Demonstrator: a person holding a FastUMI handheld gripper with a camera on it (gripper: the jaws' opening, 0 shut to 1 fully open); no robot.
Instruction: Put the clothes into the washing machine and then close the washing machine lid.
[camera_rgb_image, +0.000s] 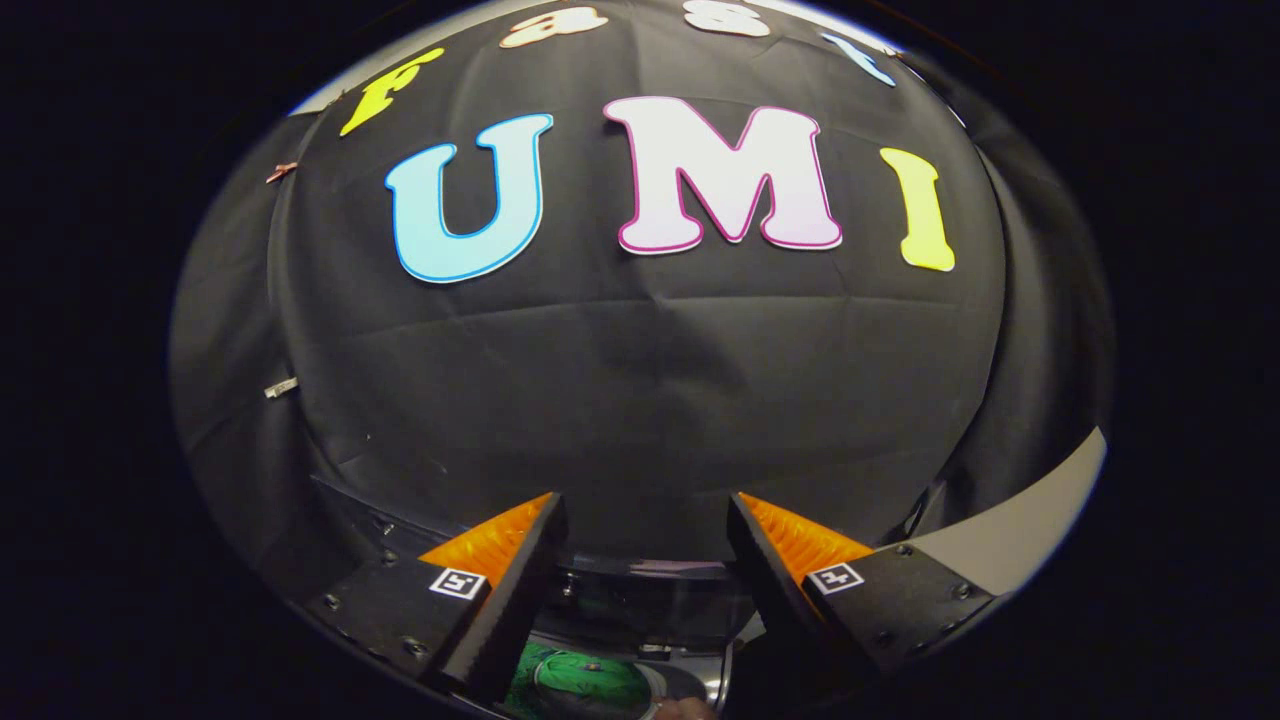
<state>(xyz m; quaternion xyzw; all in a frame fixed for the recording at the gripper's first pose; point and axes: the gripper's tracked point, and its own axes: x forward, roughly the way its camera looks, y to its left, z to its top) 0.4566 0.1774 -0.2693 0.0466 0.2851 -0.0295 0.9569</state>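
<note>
Tongs apart, nothing between; green clothes below in washing machine; no legible label.

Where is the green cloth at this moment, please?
In the gripper view the green cloth lies low between the fingers of the open gripper, nearer the left finger, below a dark curved rim; the fingers touch nothing.
</note>
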